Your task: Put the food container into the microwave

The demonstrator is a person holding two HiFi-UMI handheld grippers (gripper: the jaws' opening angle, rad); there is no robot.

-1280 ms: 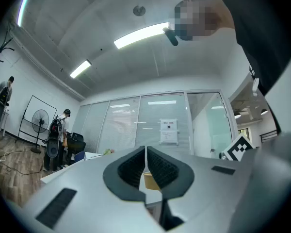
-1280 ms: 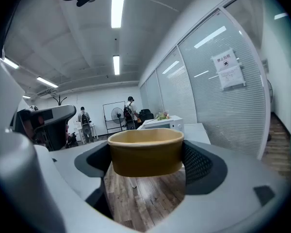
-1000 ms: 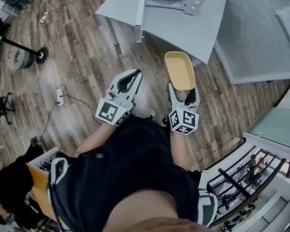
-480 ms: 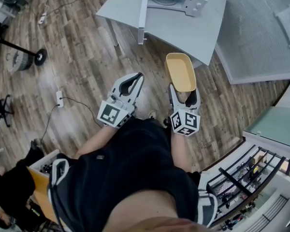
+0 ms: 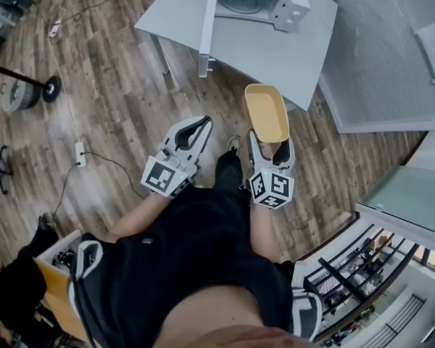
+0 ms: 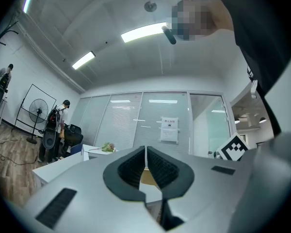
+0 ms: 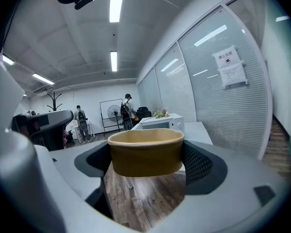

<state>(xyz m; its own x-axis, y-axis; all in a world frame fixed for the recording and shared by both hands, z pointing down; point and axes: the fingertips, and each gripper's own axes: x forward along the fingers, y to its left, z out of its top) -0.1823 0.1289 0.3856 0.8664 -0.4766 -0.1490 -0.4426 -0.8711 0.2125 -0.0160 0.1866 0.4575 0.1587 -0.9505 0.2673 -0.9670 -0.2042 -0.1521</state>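
Food container (image 7: 145, 152) (looks light, thin-walled, crushable) gripped at its end by right gripper (image 5: 270, 149) jaws; left gripper (image 5: 193, 130) jaws clenched, empty.

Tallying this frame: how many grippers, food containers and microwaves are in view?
grippers: 2, the left gripper with its jaws together and the right gripper holding the container
food container: 1
microwave: 1
Total: 4
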